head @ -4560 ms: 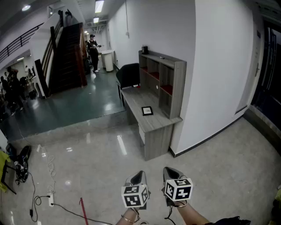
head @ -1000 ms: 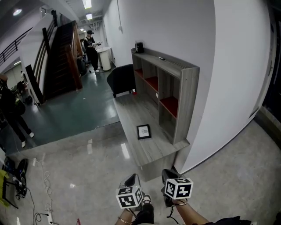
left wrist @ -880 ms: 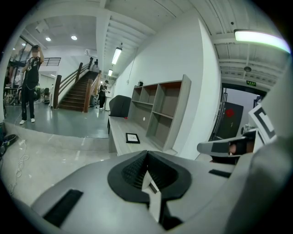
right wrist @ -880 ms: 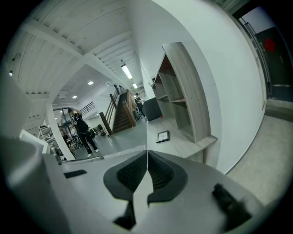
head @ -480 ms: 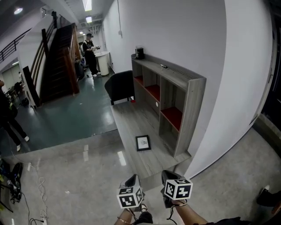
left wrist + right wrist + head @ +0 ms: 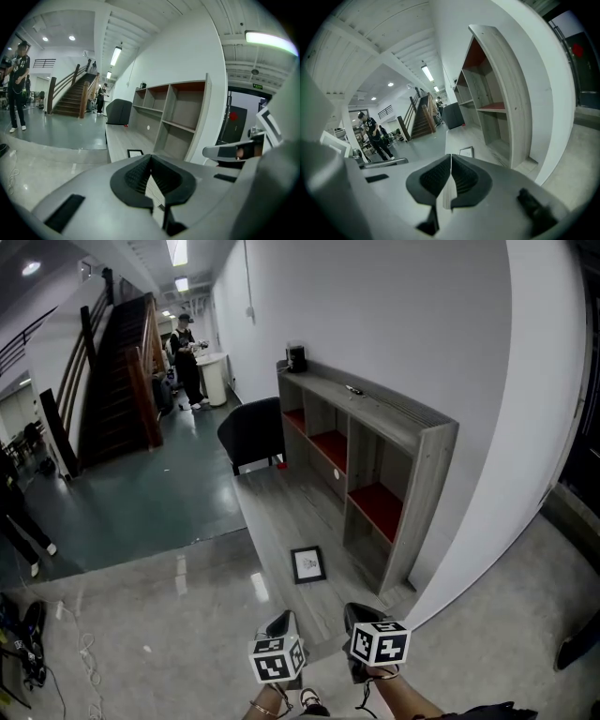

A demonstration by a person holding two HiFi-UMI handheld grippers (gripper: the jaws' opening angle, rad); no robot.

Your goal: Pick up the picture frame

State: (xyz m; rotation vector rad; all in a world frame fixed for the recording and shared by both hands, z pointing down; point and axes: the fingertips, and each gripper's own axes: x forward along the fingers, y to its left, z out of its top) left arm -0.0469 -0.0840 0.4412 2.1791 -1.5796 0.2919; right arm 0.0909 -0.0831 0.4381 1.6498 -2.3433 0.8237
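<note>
Picture frame (image 6: 308, 564): flat on grey tabletop (image 6: 281, 507), ahead of both sets of fingers, apart from them, no contact.
Left gripper (image 6: 280, 621): fingers together, nothing between.
Right gripper (image 6: 357, 611): fingers together, nothing between; just right of left gripper.
Shelf unit (image 6: 412, 442): ahead-right of fingers, along tabletop's right side, just beside picture frame.
Black chair (image 6: 251, 432): at tabletop's far end, well beyond fingers.

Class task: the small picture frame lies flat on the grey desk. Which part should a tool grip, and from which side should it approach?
Probably the near edge of the picture frame, approached from the desk's open front end. It lies flat, so only its thin border offers a pinch, and the shelf unit crowds its right side.
</note>
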